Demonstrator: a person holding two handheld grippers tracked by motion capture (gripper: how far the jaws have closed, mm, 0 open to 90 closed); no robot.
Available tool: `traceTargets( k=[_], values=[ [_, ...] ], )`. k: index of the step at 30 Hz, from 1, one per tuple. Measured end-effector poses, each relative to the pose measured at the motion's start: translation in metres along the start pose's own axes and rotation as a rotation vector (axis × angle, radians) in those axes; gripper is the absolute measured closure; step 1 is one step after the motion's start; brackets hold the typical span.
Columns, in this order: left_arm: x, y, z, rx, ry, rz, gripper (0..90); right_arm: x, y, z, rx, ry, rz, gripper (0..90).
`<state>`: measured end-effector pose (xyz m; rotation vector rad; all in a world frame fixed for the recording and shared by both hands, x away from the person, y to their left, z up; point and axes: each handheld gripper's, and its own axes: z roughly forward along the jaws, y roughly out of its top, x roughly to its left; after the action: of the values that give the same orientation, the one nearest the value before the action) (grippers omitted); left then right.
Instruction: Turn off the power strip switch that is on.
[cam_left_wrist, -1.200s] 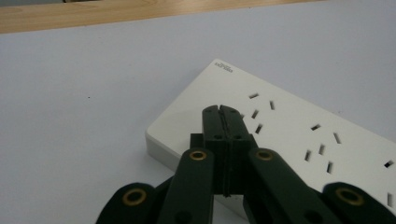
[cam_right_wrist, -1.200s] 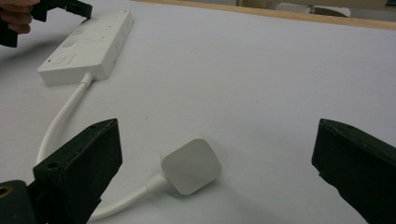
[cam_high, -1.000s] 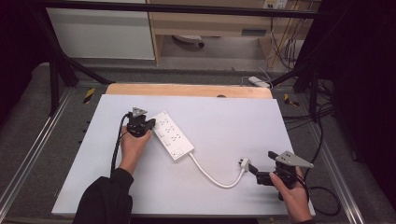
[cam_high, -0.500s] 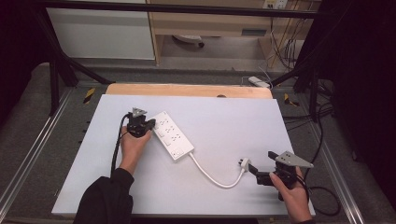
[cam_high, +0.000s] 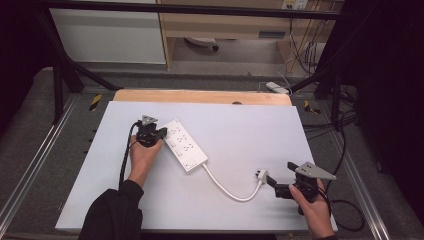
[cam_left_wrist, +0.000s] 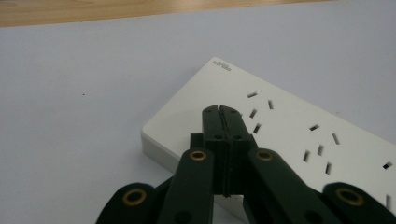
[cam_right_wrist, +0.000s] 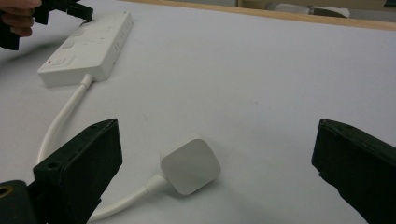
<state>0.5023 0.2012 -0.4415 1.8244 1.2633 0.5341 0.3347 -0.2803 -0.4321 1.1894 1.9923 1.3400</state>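
Item 1. Power strip (cam_high: 184, 145): white, several socket groups, lying flat and slantwise on the left half of the desk (cam_high: 240, 125), one short end toward the far left corner, the other toward the desk's middle. Switch and cable exit sit at the nearer end. Lying face up, its sockets are open to a plug from above.

Item 2. Cable (cam_high: 227, 187): white, leaves the strip's nearer end and curves in a slack loop toward the right near corner. The slack suggests the plug can be lifted and carried back to the strip without dragging it.

Item 3. Plug (cam_right_wrist: 190, 164): white, square-bodied, on the desk at the cable's end, near the right edge and well apart from the strip. It lies on its side, free of any grip.

Item 4. Left hand-held gripper (cam_left_wrist: 221, 110): jaws fully closed on each other, nothing between them. The closed tips rest on or just over the strip's top face near its far short end; contact cannot be confirmed. Judged purpose: to pin the strip so it does not slide when a plug is pushed in.

Item 5. Right hand-held gripper (cam_high: 272, 181): jaws spread wide, empty, aimed low along the desk at the plug, which lies between and just ahead of the tips in the right gripper view. Judged purpose: lined up to close on the plug body, a grasp not yet made.

Item 6. Desk: pale sheet over a wooden top, the wood showing along the far edge.
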Motion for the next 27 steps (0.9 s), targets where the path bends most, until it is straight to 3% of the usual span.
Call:
traceTargets(
  k=[11, 19, 23, 27],
  values=[
    [0.001, 0.002, -0.004, -0.016, -0.011, 0.000, 90.0, 0.000, 0.000, 0.000, 0.001, 0.000, -0.001, 2.1],
    [0.002, 0.007, -0.012, -0.090, -0.039, -0.009, 90.0, 0.000, 0.000, 0.001, 0.004, 0.003, -0.001, 2.1],
    [0.002, 0.010, -0.016, -0.116, -0.031, -0.008, 89.8, 0.000, 0.000, 0.001, 0.004, 0.003, -0.003, 2.1],
    [0.003, 0.012, -0.018, -0.121, -0.013, -0.021, 78.6, 0.000, 0.000, 0.001, 0.004, 0.001, -0.003, 2.1]
  ],
)
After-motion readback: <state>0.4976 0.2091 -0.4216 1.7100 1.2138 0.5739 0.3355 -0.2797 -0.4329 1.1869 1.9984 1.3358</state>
